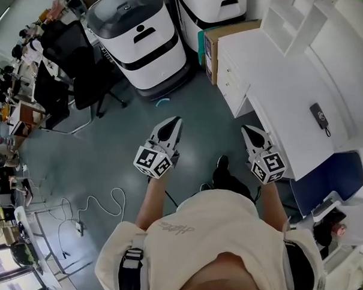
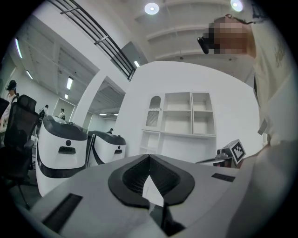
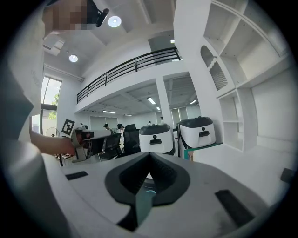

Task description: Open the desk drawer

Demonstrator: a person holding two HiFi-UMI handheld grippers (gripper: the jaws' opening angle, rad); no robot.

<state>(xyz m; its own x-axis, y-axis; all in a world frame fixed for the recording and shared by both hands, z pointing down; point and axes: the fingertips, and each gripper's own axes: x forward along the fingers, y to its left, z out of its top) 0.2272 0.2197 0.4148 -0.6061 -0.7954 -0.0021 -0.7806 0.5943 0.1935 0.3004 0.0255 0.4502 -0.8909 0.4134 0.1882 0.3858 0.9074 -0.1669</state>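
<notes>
2 shut (tips touching): left claw [image 1: 175, 120], right claw [image 1: 248, 130].

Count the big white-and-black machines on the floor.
2. Near machine ahead of the left tool; far machine beside it, by the brown box. Others may be hidden.

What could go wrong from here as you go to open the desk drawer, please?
1. The left gripper and right gripper are both shut and well short of the drawers. Unless one opens first, it may only knock the drawer front.
2. The drawers sit close to the box and the robot, so the approach looks tight.
3. The cable on the floor could catch a foot.
</notes>
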